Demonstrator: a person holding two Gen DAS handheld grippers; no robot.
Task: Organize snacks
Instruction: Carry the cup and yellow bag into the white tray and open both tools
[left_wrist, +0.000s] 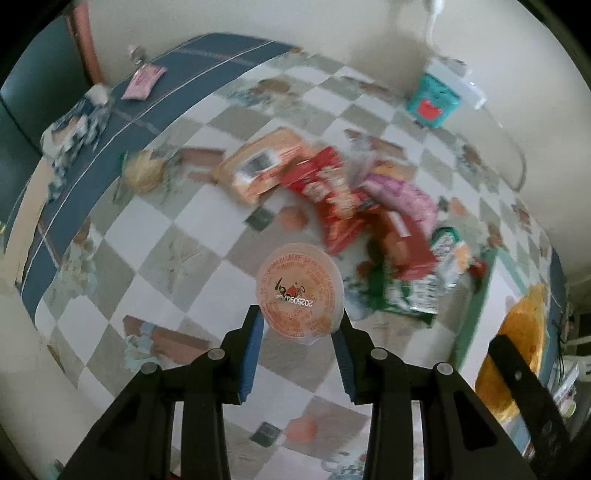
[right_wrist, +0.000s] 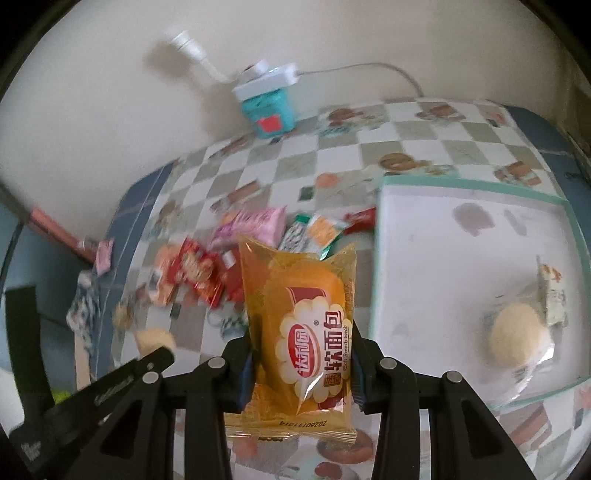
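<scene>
The tablecloth (left_wrist: 155, 258) is checked white and grey-beige, with small brown and orange pictures, and has a dark blue border with thin pale stripes. The jelly cup (left_wrist: 300, 291) has an orange lid with dark print. The bread pack (right_wrist: 301, 332) is clear yellow-orange with a red and white label. The tray (right_wrist: 443, 258) is white with a pale green rim. The box (right_wrist: 271, 110) is teal with a red patch. The pads (left_wrist: 251, 354) are blue on black fingers.
</scene>
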